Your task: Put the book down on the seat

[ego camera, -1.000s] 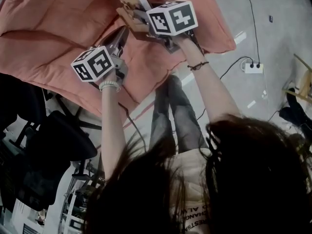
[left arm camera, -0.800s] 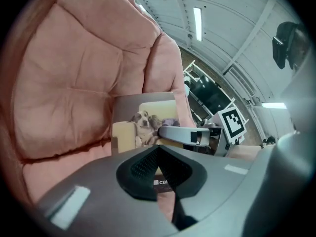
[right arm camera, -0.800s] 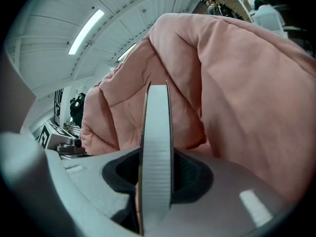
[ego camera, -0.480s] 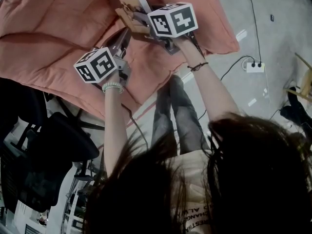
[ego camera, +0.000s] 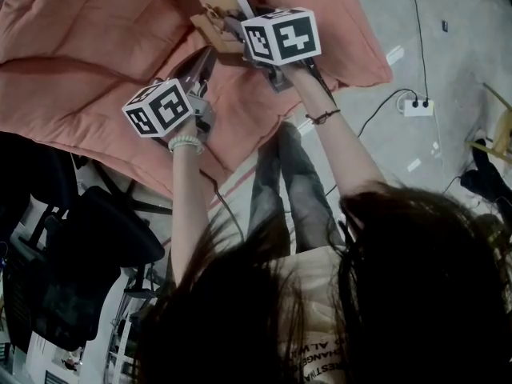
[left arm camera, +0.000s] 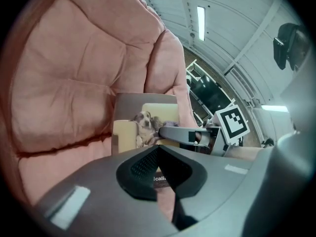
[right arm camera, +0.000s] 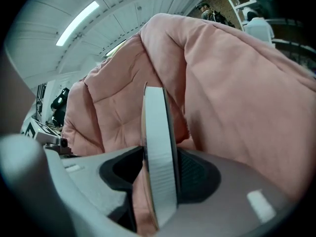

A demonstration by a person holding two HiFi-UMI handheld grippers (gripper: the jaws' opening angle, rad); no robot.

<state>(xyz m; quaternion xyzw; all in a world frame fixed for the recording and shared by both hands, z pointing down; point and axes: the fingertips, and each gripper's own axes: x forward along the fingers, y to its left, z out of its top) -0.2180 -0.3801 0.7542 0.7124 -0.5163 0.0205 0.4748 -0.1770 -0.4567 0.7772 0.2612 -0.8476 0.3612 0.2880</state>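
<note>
The book (ego camera: 210, 0), with a dog on its cover (left arm camera: 143, 123), lies against the pink seat cushion (ego camera: 96, 38) of a padded chair. My right gripper (ego camera: 228, 26) is at the book's near edge. In the right gripper view the white page edge (right arm camera: 158, 147) stands between the jaws, which are opening; a dark gap shows beside the left pad. My left gripper (ego camera: 200, 64) hovers over the cushion just left of the book, its jaws together with nothing in them (left arm camera: 158, 154). It looks straight at the cover and at the right gripper (left arm camera: 180, 134).
The pink cushion (right arm camera: 232, 83) rises behind and to both sides of the book. A black office chair (ego camera: 88, 238) stands at the lower left. On the grey floor lie a white power strip (ego camera: 416, 109) and cables. The person's legs (ego camera: 284, 182) are below the seat.
The right gripper has shifted slightly left and up with the book, which now rests further onto the cushion. The left gripper has barely moved.
</note>
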